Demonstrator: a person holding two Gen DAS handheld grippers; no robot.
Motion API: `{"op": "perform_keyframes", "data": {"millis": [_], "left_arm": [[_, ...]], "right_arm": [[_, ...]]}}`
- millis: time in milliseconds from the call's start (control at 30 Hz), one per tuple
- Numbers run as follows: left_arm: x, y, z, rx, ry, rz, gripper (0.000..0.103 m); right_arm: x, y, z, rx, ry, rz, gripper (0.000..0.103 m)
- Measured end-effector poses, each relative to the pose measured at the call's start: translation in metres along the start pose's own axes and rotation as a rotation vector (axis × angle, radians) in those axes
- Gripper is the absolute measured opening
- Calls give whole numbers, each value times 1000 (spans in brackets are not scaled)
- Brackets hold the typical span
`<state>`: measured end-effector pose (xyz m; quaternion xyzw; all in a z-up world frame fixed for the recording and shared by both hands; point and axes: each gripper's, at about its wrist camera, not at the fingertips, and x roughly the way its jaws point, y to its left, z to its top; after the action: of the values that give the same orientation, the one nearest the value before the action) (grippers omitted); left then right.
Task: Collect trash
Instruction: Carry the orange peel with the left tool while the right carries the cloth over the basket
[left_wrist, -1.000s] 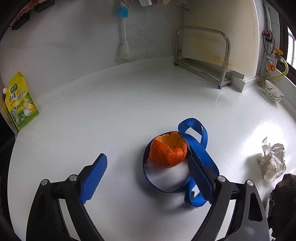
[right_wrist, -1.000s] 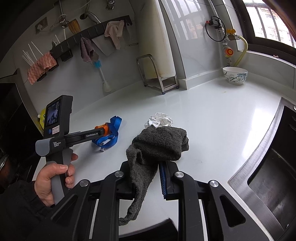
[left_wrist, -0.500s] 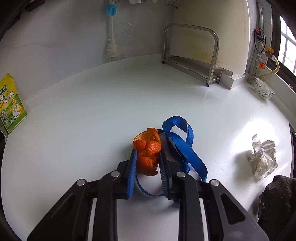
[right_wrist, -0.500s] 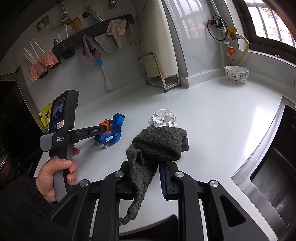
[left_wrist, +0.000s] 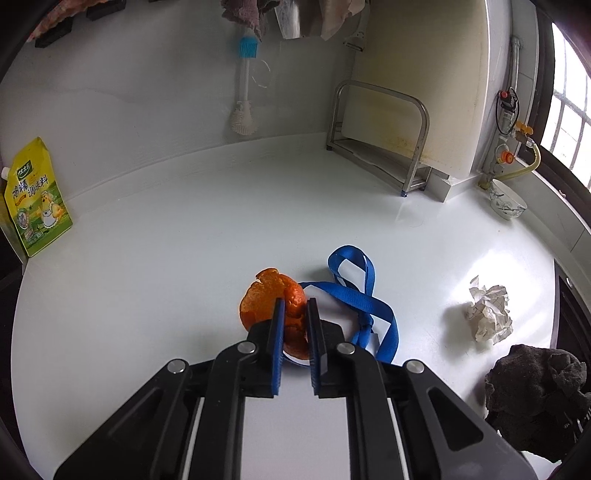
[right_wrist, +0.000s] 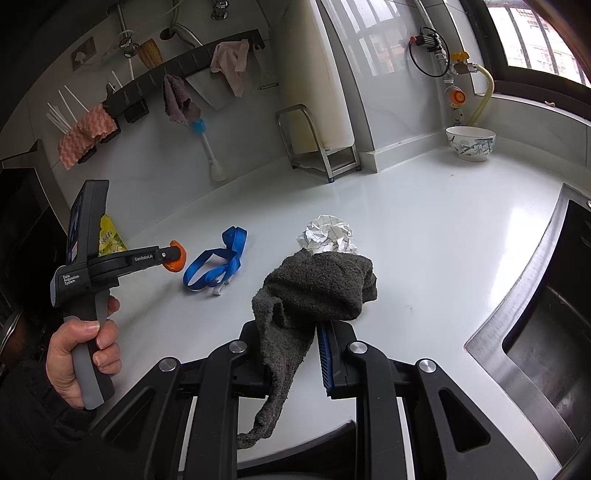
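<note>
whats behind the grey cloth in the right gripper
A crumpled paper ball sits on the counter just behind the grey cloth. The cloth covers its lower edge, so whether they touch is unclear.

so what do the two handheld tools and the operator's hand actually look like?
Both are black linkage frames with silver pivot bolts and ribbed blue pads on the fingers. The left tool has a grey pistol grip, white lettering and a rear screen. The bare hand shows a dark sleeve. No cables visible.
</note>
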<state>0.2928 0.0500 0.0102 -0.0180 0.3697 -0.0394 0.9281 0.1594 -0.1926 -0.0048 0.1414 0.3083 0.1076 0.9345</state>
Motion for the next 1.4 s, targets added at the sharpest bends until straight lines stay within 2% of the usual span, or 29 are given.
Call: {"op": "perform_keyframes", "data": {"millis": [200, 567, 733, 867, 1133, 1400], "left_arm": [[-37, -11, -10, 47, -30, -11, 12], [-95, -31, -63, 94, -24, -90, 12], [-122, -39, -86, 126, -35, -101, 12], [-147, -48, -105, 164, -61, -103, 12], [-186, -70, -152, 220, -68, -164, 12], [-202, -96, -203, 260, -5, -245, 12]], "right_arm": [[-10, 6, -3, -6, -9, -5, 19], [-51, 21, -25, -20, -14, -37, 19], [-75, 28, -41, -16, -20, -47, 19], [-95, 35, -57, -18, -25, -53, 19], [-130, 41, -98, -10, -10, -81, 19], [-165, 33, -146, 24, 5, -122, 19]]}}
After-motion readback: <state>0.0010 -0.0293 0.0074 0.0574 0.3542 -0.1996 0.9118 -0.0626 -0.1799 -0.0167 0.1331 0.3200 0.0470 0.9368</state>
